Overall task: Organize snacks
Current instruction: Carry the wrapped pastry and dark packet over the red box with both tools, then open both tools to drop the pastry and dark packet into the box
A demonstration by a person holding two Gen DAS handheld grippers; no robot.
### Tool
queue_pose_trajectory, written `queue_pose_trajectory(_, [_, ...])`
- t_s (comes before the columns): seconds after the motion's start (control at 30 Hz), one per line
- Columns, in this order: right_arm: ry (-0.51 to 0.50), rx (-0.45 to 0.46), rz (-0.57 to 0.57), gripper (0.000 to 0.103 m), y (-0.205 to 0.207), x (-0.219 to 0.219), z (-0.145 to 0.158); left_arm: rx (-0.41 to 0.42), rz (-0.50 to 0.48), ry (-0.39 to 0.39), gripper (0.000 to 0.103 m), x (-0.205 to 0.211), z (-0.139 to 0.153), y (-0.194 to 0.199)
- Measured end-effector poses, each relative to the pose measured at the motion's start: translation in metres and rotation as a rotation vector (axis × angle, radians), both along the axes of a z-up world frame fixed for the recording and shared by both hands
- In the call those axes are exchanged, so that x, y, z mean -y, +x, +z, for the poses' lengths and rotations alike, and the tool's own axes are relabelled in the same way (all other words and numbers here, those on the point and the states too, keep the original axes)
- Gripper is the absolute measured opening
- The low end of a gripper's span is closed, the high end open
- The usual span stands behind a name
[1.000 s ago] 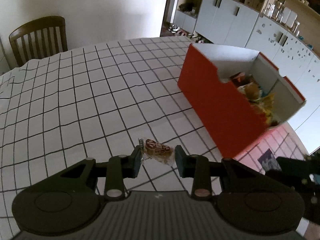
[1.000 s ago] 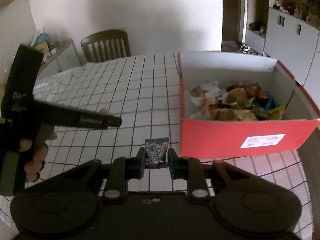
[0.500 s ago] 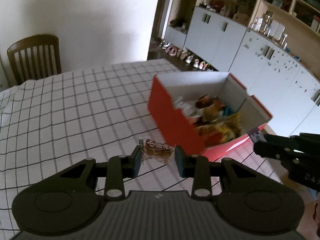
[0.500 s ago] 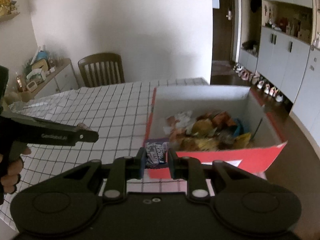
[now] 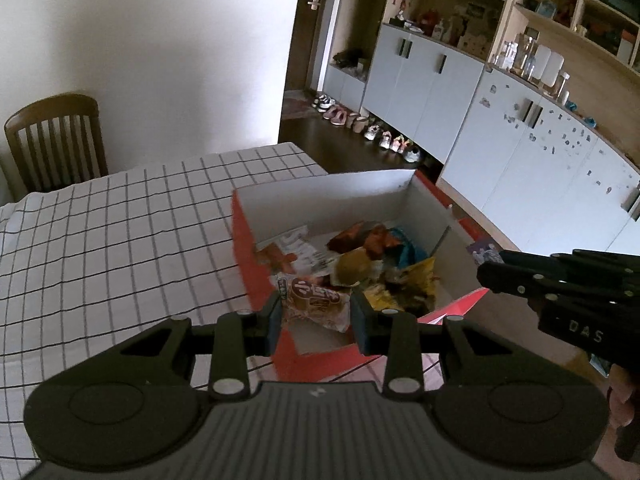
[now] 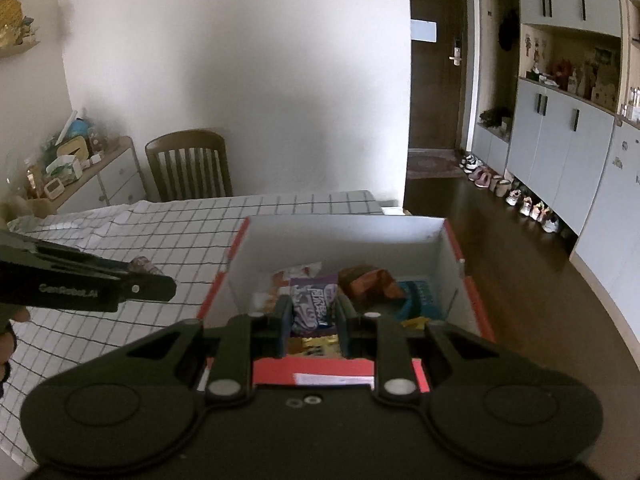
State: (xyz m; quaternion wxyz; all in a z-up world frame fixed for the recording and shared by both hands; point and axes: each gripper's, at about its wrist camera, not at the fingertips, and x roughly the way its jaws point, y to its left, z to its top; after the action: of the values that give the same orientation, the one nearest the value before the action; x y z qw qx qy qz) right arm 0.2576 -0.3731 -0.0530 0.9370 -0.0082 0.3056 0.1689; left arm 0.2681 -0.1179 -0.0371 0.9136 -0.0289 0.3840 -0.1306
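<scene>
Red box [image 5: 256, 264] sat just ahead of the left claw [image 5: 316, 312], which pinched a brown snack [image 5: 314, 304] between its fingers, held over the near left corner of the box. Pile of wrappers [image 5: 376, 264] lay beyond the tips, inside. Right claw [image 5: 486, 258] came in from the right, a purple snack [image 5: 482, 250] at its tip. Release should come only once the snack is fully past the wall; from here it looked barely over the edge. Whether it would clear the rim was hard to judge.

Right view: right claw [image 6: 314, 312] pinched the purple snack [image 6: 314, 304], over the box [image 6: 450, 248] interior, the pile directly below and ahead. Left claw [image 6: 140, 268] was off to the left, above the checked cloth [image 6: 192, 232]. Best to spread the fingers here and let it drop on the pile. Near box wall was hidden behind the claw body. Wrapper print too small to read. Left claw's snack showed only as a blurry bit at the tip.
</scene>
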Motion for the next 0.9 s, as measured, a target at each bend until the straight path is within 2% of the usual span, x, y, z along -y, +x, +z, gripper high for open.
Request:
queue_pose_trajectory(0.17, [0.007,-0.011,0.005,0.023,0.015,0.024,-0.005,-0.014,0.005,0.009,0.034,0.027,-0.002,0.011])
queue_pose_trajectory(0.43, [0.003,-0.047,0.025,0.023,0.043,0.050,-0.017,-0.075,0.022,0.045,0.034,0.060,-0.022,0.042])
queue_pose_trajectory(0.7, [-0.037,-0.100,0.035,0.023,0.073,0.050,-0.040,-0.140,0.029,0.098,0.035,0.076,-0.050,0.074])
queue_pose_trajectory(0.9, [-0.053,-0.192,0.041,0.023,0.095,0.043,-0.062,-0.235,0.058,0.080,0.035,0.076,-0.070,0.097])
